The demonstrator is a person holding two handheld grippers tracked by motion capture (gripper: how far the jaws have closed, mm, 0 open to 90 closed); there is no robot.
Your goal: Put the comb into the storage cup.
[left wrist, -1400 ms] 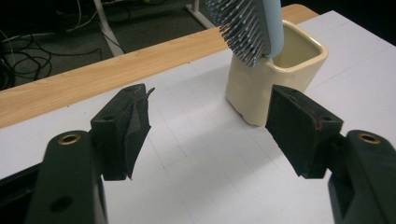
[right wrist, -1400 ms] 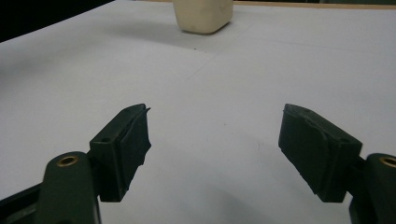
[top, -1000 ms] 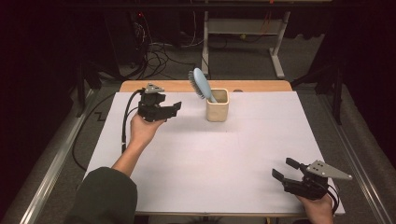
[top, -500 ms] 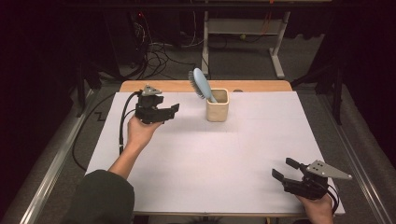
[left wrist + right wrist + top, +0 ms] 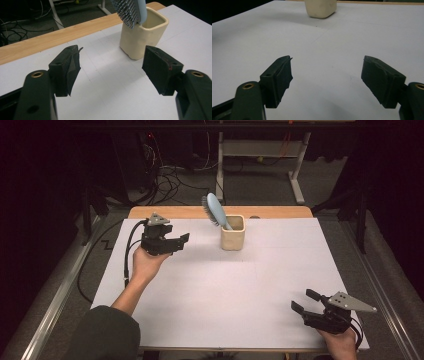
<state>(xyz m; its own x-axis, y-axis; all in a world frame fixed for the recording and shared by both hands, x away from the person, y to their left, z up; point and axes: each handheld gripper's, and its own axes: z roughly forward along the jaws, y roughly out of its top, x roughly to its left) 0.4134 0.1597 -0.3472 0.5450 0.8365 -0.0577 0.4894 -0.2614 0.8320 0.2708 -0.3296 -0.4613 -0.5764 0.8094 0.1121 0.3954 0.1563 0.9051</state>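
Note:
A cream cup (image 5: 233, 234) stands upright near the back middle of the white table cover (image 5: 235, 290). A light blue hairbrush (image 5: 215, 210) stands in it, head up and leaning left. My left gripper (image 5: 184, 240) hovers left of the cup, open and empty. In the left gripper view the cup (image 5: 142, 36) and the brush's bristles (image 5: 128, 11) lie ahead to the right of the left gripper (image 5: 112, 70). My right gripper (image 5: 302, 302) rests open and empty at the front right corner. In the right gripper view, the cup (image 5: 320, 8) stands far off beyond the right gripper (image 5: 327, 80).
A wooden table edge (image 5: 190, 212) runs along the back of the white cover. Behind it on the dark floor lie cables (image 5: 170, 177) and a metal stand (image 5: 260, 150). A metal rail (image 5: 55, 295) runs along the left side.
The left hand has shifted slightly with its gripper, which stays open. The right gripper, cup and brush have not moved.

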